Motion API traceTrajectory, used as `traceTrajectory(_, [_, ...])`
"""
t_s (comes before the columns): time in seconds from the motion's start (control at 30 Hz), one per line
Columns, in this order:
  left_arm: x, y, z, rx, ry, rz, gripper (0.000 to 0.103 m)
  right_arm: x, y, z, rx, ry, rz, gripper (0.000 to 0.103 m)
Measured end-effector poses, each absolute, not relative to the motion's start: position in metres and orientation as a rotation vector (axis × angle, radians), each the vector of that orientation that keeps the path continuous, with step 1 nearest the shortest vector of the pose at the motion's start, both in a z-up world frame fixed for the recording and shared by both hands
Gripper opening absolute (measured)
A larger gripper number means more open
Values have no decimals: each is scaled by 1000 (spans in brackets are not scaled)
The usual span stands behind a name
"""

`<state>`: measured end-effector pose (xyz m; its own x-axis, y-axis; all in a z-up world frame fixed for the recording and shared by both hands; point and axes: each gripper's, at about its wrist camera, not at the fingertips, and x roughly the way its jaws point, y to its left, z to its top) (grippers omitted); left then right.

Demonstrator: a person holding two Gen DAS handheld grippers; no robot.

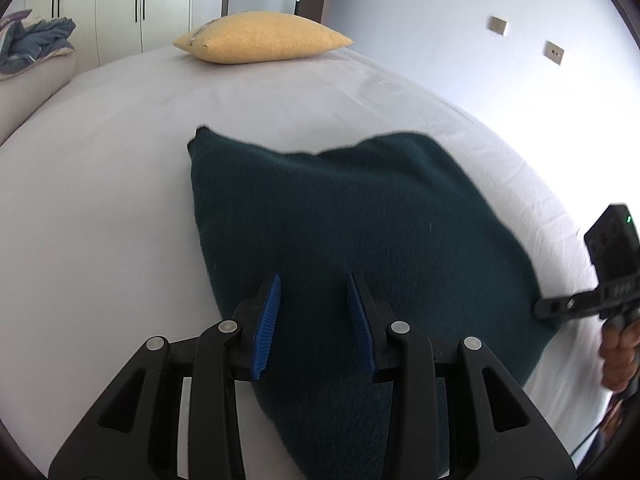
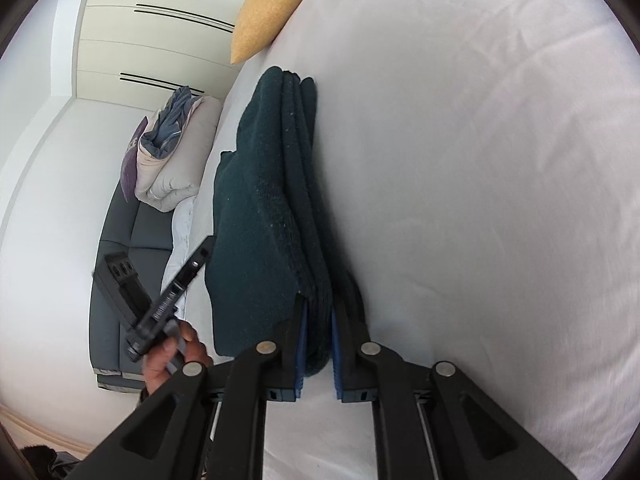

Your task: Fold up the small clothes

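A dark green garment (image 1: 360, 220) lies folded in thick layers mid-bed (image 1: 120, 140). The right gripper (image 2: 318, 344) pinches its corner; the left gripper (image 1: 314, 320) hovers spread above it.

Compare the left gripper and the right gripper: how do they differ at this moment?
The right gripper is shut on the edge of the folded dark green garment; the left gripper stands open, its blue pads apart over the cloth, pinching nothing. Both are black, hand-held, and over the white bed.
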<state>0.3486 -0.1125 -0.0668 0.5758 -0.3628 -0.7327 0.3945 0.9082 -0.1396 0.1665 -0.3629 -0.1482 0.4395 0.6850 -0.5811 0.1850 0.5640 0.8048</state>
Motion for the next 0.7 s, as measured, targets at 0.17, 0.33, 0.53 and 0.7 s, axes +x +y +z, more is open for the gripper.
traceTrajectory(0.17, [351,-111,-73,40,868,-467,34,171,-365,-154,961,1104,414,8])
traceTrajectory(0.33, [336,-87,-57,-63,876,-585,69,160,-378,-146,938,1098,408,15])
traceTrajectory(0.53, [325,-40,-83,-290,984,-683,80,151,-403,-118,904,1039,338,39])
traceTrajectory(0.7, [348,-10,-81,-621,938,-751,80,194,-388,-95,883,966,407,58])
